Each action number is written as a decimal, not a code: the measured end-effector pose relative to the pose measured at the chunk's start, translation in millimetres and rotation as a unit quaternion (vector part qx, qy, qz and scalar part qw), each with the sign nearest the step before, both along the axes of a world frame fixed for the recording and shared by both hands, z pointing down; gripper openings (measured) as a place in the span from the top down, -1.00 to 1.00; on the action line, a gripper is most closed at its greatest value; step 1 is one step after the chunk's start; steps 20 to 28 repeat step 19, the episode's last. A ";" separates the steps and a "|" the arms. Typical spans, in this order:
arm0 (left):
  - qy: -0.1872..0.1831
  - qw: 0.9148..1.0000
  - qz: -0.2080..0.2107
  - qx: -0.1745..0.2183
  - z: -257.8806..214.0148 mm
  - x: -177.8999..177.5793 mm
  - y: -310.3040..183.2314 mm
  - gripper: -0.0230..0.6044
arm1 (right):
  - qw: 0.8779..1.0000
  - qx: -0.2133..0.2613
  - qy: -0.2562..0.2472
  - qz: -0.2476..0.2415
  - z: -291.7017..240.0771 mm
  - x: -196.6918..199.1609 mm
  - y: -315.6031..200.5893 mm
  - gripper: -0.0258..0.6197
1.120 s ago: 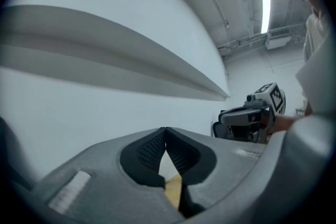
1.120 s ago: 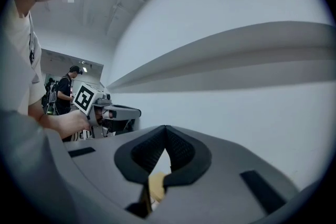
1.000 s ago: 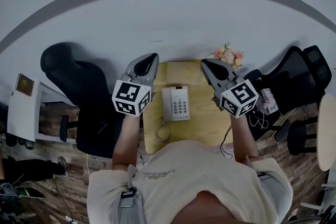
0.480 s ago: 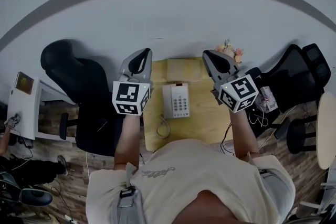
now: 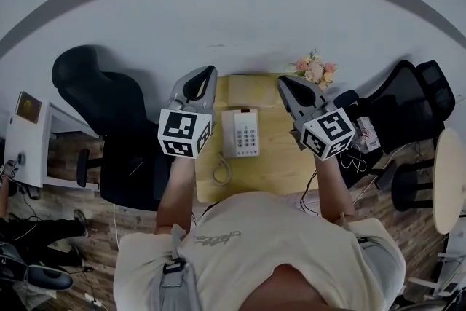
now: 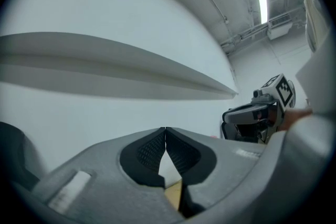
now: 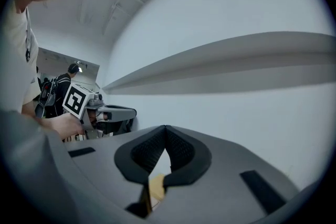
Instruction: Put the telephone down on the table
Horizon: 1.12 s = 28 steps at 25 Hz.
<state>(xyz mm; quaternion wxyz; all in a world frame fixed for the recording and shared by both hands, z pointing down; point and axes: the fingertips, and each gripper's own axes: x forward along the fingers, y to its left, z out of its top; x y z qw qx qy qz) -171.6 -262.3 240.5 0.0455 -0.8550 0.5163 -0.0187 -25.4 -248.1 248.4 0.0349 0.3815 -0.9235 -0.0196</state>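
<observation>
A light grey telephone [image 5: 241, 133] with a keypad lies flat on the small wooden table [image 5: 280, 164], and its coiled cord [image 5: 220, 171] trails toward the near edge. My left gripper [image 5: 206, 76] hovers just left of the telephone. It is shut and holds nothing, with its pads [image 6: 166, 131] touching. My right gripper [image 5: 284, 84] hovers just right of the telephone, also shut and empty, its tips [image 7: 166, 128] meeting. Both point level toward the pale wall. Each gripper view shows the other gripper off to the side.
A bunch of pink flowers [image 5: 314, 71] stands at the table's far right corner. A pale flat pad [image 5: 244, 89] lies behind the telephone. Black office chairs flank the table, one on the left [image 5: 109, 105] and one on the right [image 5: 408, 105]. A white cabinet [image 5: 25, 142] stands far left.
The head view has shifted a little. Both grippers stay shut at the sides of the telephone, which has not moved on the table.
</observation>
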 end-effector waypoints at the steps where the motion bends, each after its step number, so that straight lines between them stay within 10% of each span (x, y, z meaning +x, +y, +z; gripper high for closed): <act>1: -0.002 1.000 0.002 -0.001 2.4 0.6 1.3 0.87 | 1.000 -0.004 0.002 0.000 3.8 -0.2 1.1 0.92; 28: 0.021 1.000 -0.011 -0.015 29.7 -18.5 1.3 0.87 | 0.999 -0.033 -0.004 0.002 28.6 -1.7 5.0 0.91</act>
